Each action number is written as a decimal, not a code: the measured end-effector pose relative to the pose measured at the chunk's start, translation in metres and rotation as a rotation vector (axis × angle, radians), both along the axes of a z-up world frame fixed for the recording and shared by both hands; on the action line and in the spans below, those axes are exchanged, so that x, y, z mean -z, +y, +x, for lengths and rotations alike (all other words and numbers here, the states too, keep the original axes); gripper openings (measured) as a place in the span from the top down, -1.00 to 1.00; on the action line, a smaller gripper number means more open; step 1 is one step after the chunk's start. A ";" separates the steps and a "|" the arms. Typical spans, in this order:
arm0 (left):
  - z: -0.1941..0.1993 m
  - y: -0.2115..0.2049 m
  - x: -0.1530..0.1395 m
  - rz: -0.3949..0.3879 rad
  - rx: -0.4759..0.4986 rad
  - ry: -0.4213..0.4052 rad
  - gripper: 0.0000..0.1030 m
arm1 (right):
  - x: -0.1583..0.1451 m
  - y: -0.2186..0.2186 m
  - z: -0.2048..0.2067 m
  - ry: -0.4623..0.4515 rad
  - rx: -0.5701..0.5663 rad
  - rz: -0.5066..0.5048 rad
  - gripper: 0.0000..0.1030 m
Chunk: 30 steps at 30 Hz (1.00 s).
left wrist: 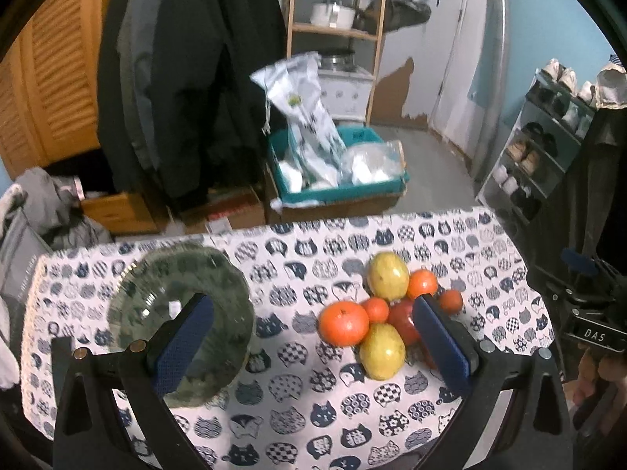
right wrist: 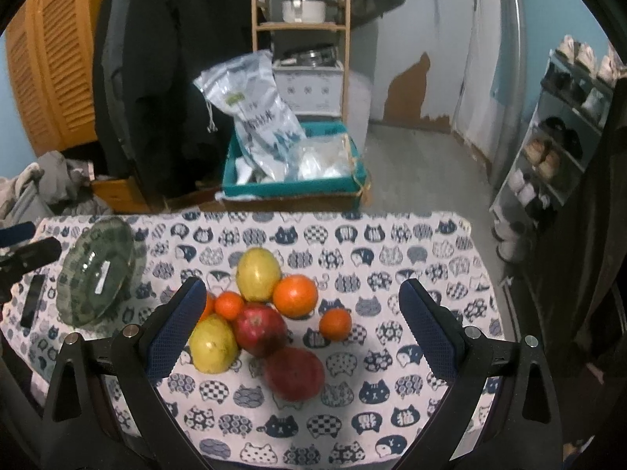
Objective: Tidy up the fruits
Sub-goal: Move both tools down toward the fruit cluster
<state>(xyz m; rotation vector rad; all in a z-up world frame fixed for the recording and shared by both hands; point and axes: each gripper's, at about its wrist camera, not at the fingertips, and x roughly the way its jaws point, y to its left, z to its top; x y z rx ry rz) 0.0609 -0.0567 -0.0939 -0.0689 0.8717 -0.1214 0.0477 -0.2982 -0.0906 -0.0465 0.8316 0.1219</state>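
Note:
A cluster of fruit lies on the cat-print tablecloth [right wrist: 376, 243]: two yellow-green fruits [right wrist: 258, 274] [right wrist: 212, 342], two red apples [right wrist: 260, 329] [right wrist: 294, 374], a large orange [right wrist: 294, 296] and smaller tangerines [right wrist: 335, 324] [right wrist: 229, 305]. A green glass plate [right wrist: 96, 274] [left wrist: 180, 321] sits to their left. My right gripper [right wrist: 303, 297] hangs open above the fruit pile, holding nothing. My left gripper [left wrist: 313, 313] is open too, with the plate behind its left finger and the fruit [left wrist: 344, 323] by its right finger.
A dark phone [right wrist: 32, 299] lies left of the plate. Beyond the table's far edge stand a teal box [right wrist: 294, 186] with white bags, hanging coats [right wrist: 164, 78], a wooden shelf [right wrist: 301, 25] and a shoe rack [right wrist: 556, 137]. A hand holds the other gripper [left wrist: 591, 337] at the right.

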 end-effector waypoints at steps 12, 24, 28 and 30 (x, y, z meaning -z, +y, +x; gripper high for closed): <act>0.017 -0.028 0.062 0.014 0.026 0.177 -0.98 | 0.056 0.003 0.013 0.164 -0.029 -0.002 -0.89; 0.029 -0.044 0.120 0.018 0.015 0.329 -0.98 | 0.121 0.003 0.023 0.325 -0.035 -0.047 -0.88; 0.028 -0.050 0.139 0.030 0.021 0.371 -0.98 | 0.144 0.007 0.025 0.390 -0.050 -0.056 -0.88; 0.027 -0.053 0.148 0.023 0.020 0.388 -0.98 | 0.153 0.009 0.025 0.413 -0.057 -0.061 -0.88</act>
